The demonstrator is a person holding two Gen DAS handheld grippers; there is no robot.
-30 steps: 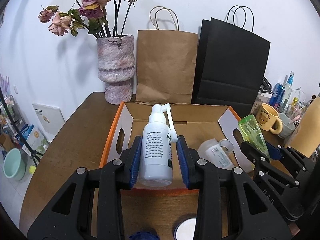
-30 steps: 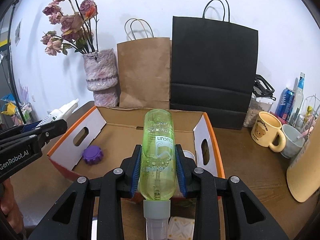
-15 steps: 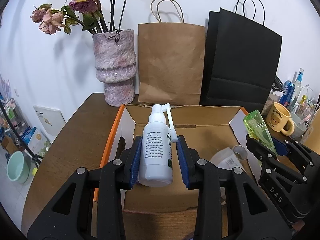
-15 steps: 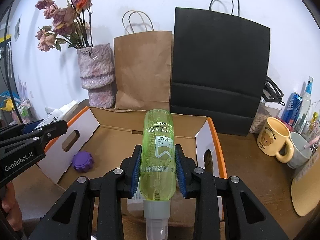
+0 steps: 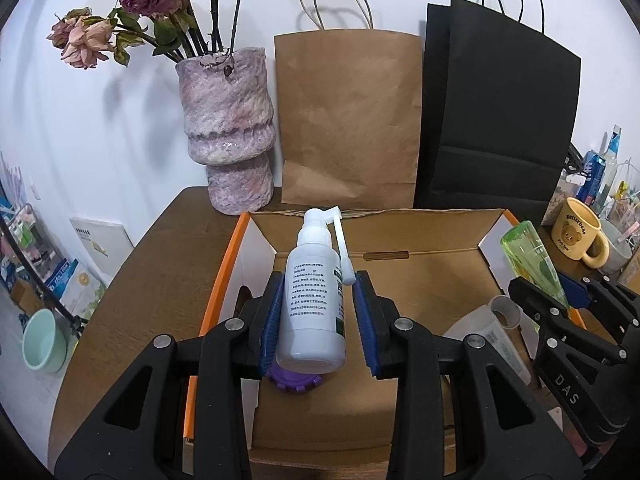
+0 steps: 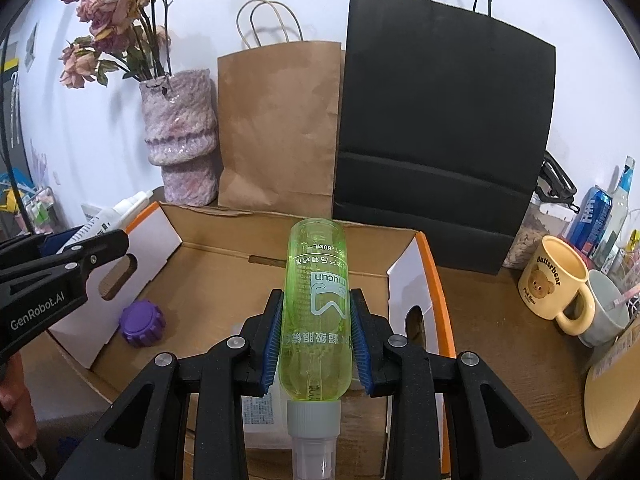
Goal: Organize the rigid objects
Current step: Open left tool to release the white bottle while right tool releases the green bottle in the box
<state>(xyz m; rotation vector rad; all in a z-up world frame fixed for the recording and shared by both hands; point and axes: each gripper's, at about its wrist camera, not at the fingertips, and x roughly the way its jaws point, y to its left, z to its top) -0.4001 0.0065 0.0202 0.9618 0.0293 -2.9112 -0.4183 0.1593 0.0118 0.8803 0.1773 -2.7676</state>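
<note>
My left gripper (image 5: 318, 312) is shut on a white spray bottle (image 5: 314, 304), nozzle pointing away, held above the open cardboard box (image 5: 420, 236). My right gripper (image 6: 316, 334) is shut on a clear green bottle (image 6: 316, 304), its grey cap toward me, also over the box (image 6: 224, 248). A purple ridged cap (image 6: 142, 323) lies on the box floor at the left; it shows under the white bottle in the left wrist view (image 5: 296, 384). A white tube (image 5: 492, 332) lies on the box floor at the right. The green bottle shows at the right in the left wrist view (image 5: 530, 260).
A pink vase of dried roses (image 5: 226, 128), a brown paper bag (image 5: 348, 120) and a black paper bag (image 5: 500, 116) stand behind the box. A yellow bear mug (image 6: 554, 280), a grey cup (image 6: 608, 308), a can and bottles stand at the right on the wooden table (image 6: 500, 344).
Both grippers have moved forward over the box with their bottles. The purple cap has come into view beneath the white bottle. Grips are unchanged.
</note>
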